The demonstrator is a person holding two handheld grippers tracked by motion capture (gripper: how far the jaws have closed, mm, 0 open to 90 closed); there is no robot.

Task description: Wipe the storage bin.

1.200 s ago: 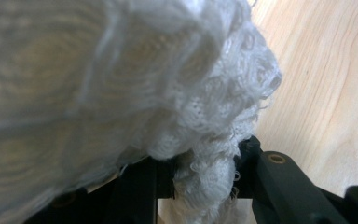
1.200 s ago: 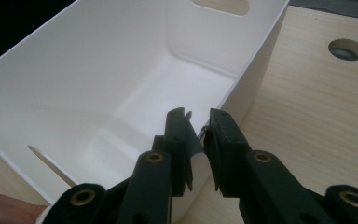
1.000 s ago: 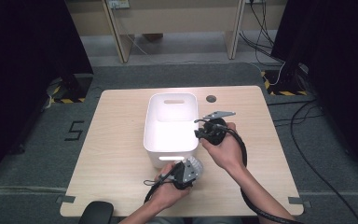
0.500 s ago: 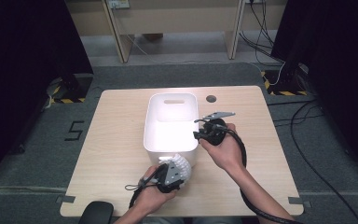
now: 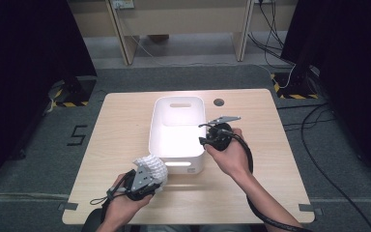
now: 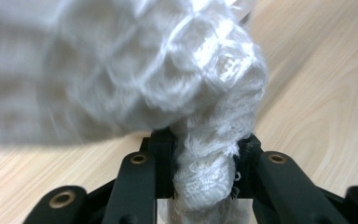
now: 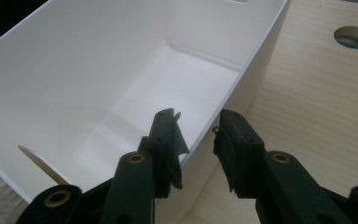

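Note:
A white knitted cloth (image 5: 152, 166) hangs bunched over the table in front of the white plastic bin (image 5: 177, 100), at its front left corner. My left gripper (image 5: 148, 177) is shut on a twisted fold of that cloth (image 6: 168, 79), squeezed between its jaws (image 6: 205, 156). My right gripper (image 5: 203, 140) sits at the bin's right rim, one jaw inside the bin (image 7: 74, 70) and one outside. Its jaws (image 7: 196, 127) have just been opening and stand off the rim, with a gap showing. The inside of the bin is bare.
The bin stands in the middle of a light wooden table (image 5: 125, 125). A round cable hole (image 5: 218, 102) lies behind the bin's right corner and shows again as a hole (image 7: 353, 36) past the right jaw. Dark floor and cables surround the table.
My left gripper has carried the cloth leftward along the front of the bin and lifted it slightly. The right hand has stayed at the bin's rim.

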